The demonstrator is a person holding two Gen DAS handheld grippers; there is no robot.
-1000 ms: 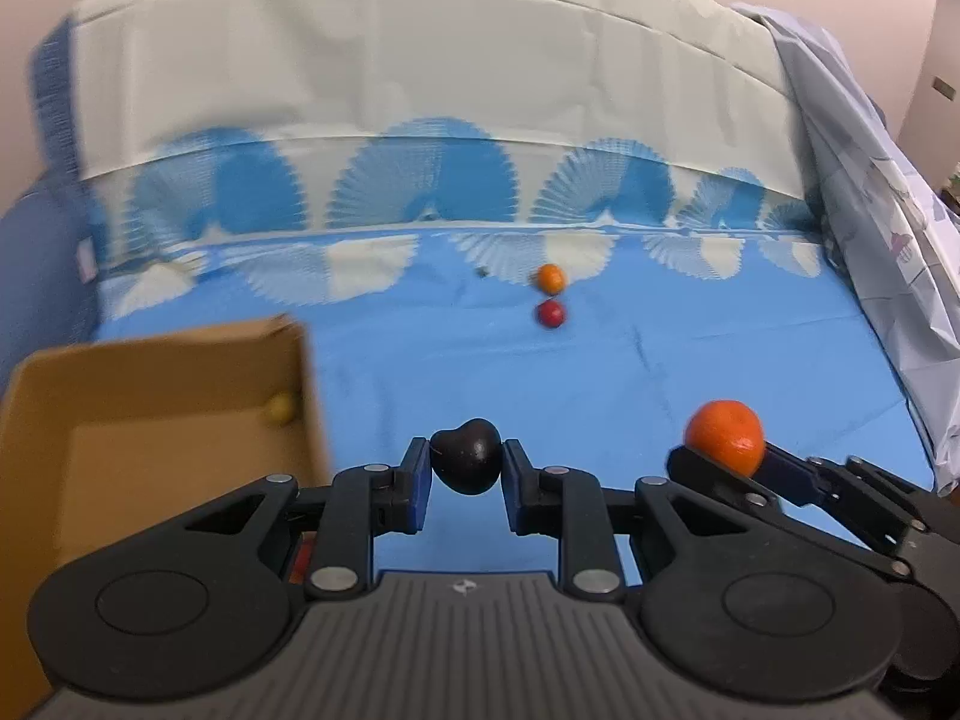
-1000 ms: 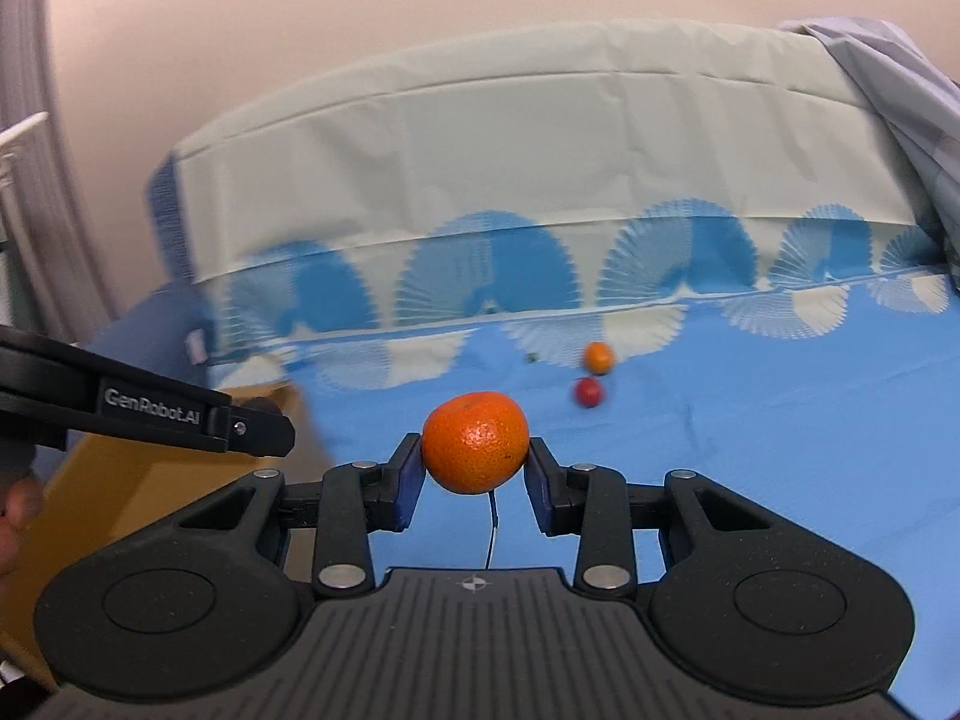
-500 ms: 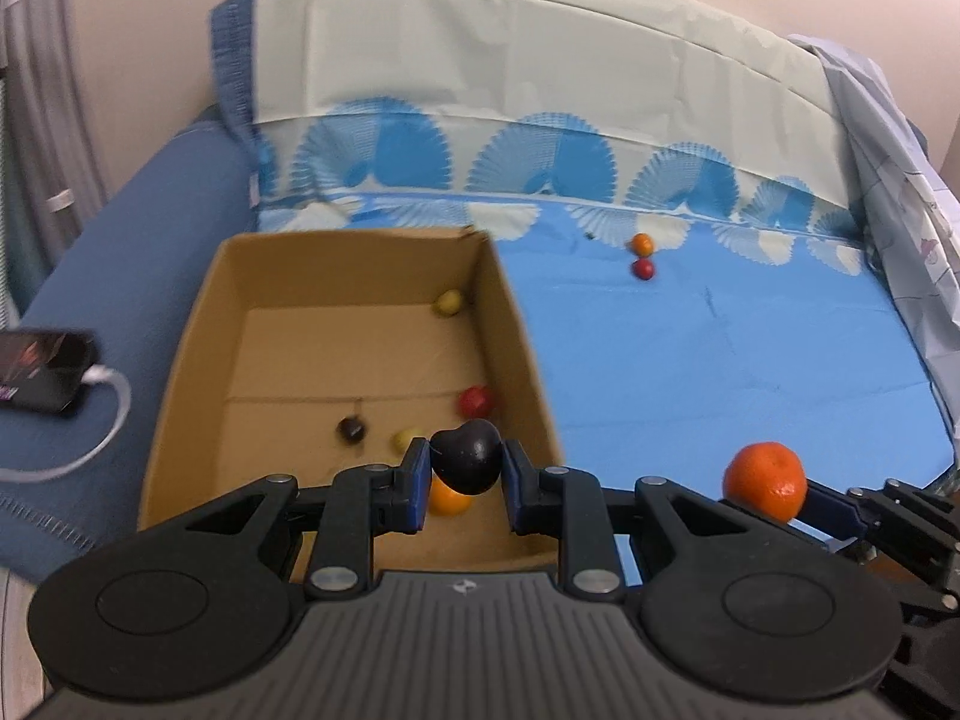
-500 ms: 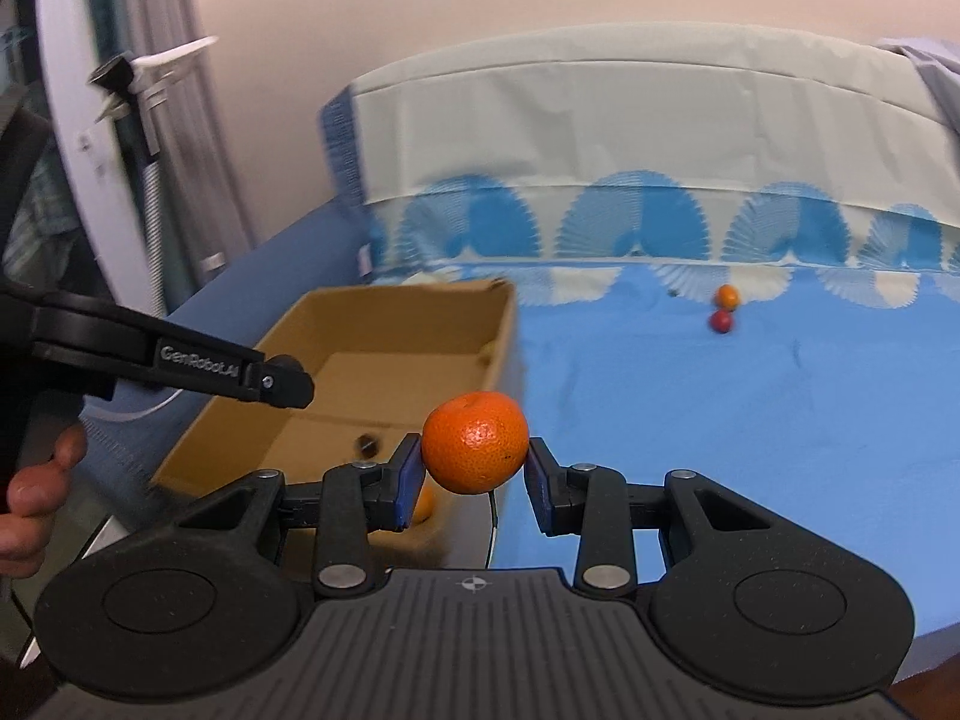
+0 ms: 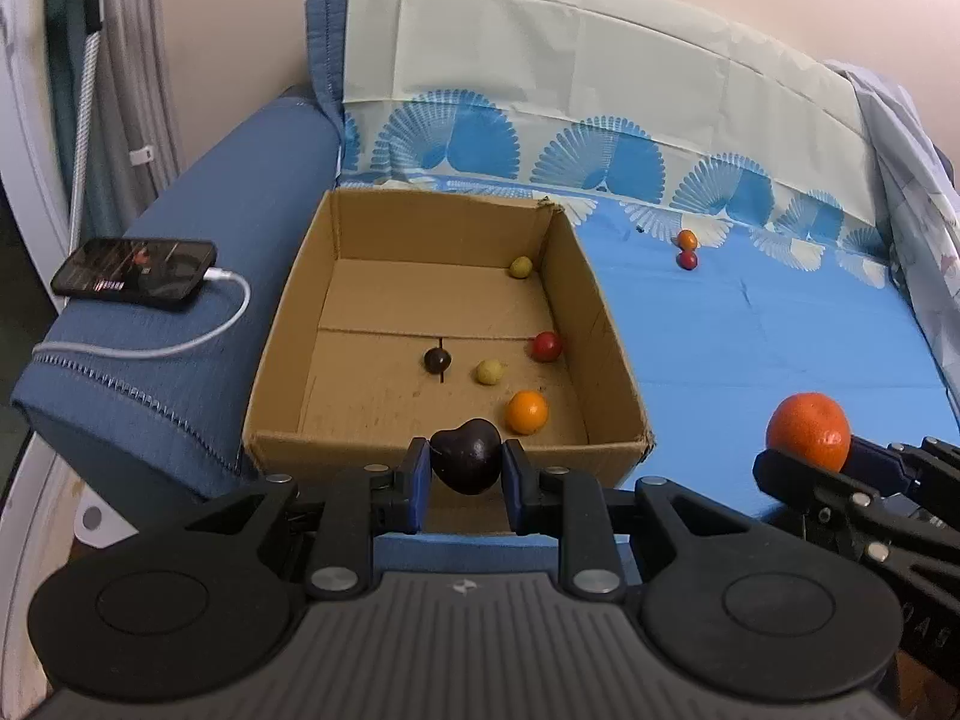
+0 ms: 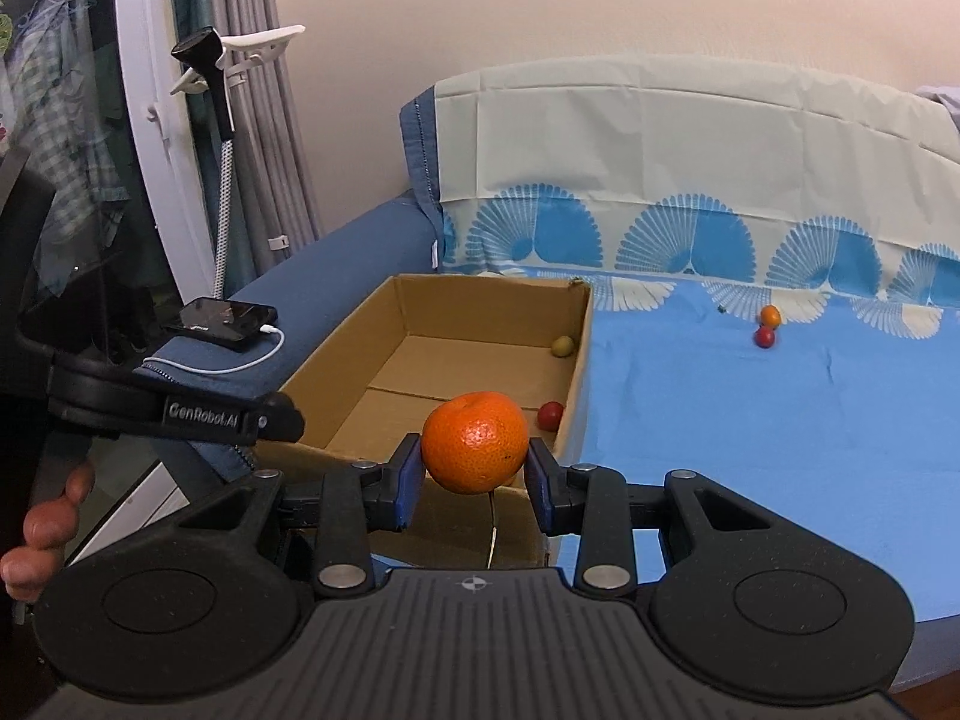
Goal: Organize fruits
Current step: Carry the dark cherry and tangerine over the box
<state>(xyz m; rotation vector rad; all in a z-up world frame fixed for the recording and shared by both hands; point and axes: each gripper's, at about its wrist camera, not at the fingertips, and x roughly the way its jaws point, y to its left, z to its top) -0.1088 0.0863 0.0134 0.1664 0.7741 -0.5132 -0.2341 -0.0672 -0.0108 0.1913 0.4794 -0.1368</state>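
left hand-held gripper (image 5: 467, 468) clamping dark fruit (image 5: 467, 463), right hand-held gripper (image 6: 474, 468) clamping tangerine (image 6: 475, 441)

box (image 5: 288, 324) showing brown | tangerine (image 6: 475, 443) glowing orange | plum (image 5: 467, 463) looking near-black | sheet (image 5: 780, 348) showing plain blue, fan prints running along its 12 o'clock edge | phone (image 5: 135, 271) showing black | cable (image 5: 180, 348) showing white | pads (image 6: 408, 474) showing blue

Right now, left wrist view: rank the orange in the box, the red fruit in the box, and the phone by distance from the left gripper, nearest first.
1. Orange, box front, just beyond the left gripper.
2. Red fruit, by the box's right wall.
3. Phone, on the sofa arm, far left.
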